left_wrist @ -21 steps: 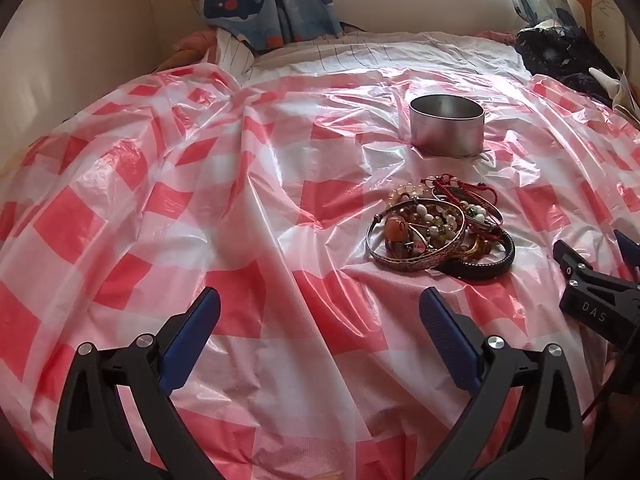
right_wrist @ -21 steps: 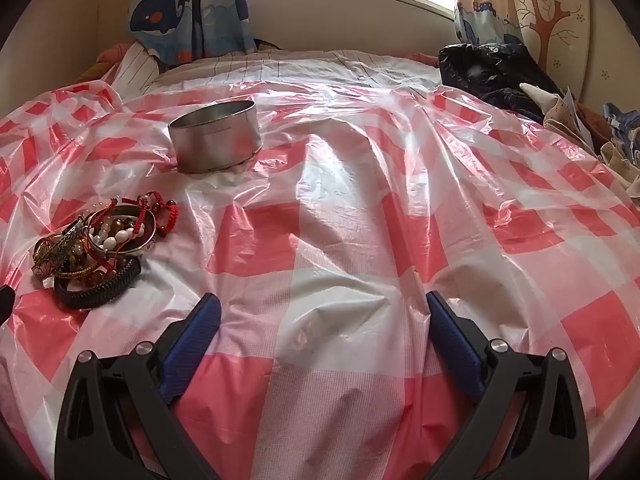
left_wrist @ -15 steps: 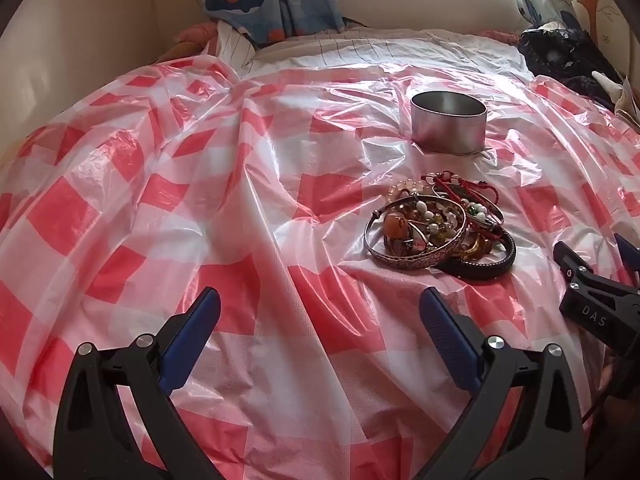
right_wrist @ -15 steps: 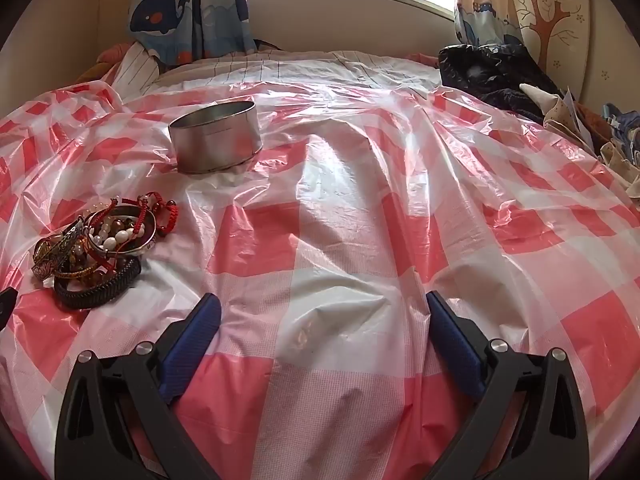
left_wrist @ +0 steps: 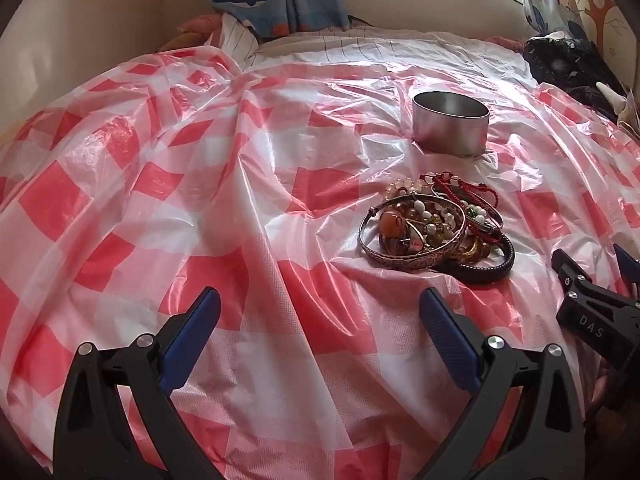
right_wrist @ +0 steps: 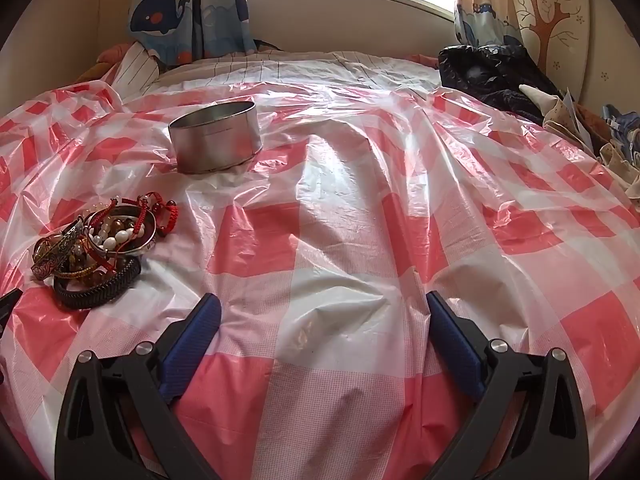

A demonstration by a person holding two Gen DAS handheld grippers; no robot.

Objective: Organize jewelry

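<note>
A pile of jewelry [left_wrist: 434, 228] lies on the red-and-white checked plastic sheet [left_wrist: 200, 184]: a silver bangle, beaded bracelets, red cords and a black braided band. Behind it stands a round metal tin [left_wrist: 451, 122], open at the top. My left gripper [left_wrist: 320, 308] is open and empty, in front and to the left of the pile. The right gripper [left_wrist: 592, 264] shows at the right edge of the left wrist view. In the right wrist view the pile [right_wrist: 96, 256] and the tin [right_wrist: 214, 142] lie to the left, and my right gripper [right_wrist: 324, 312] is open and empty over bare sheet.
The sheet covers a bed with folds and ridges. A dark heap of clothes [right_wrist: 492, 76] and other fabric lie at the far right. Whale-print curtains [right_wrist: 188, 4] and a window sill stand behind the bed. A wall [left_wrist: 88, 32] runs along the left.
The left wrist view has shifted slightly, so the pile and tin sit a little lower in it. The right gripper has not moved. Both grippers stay open.
</note>
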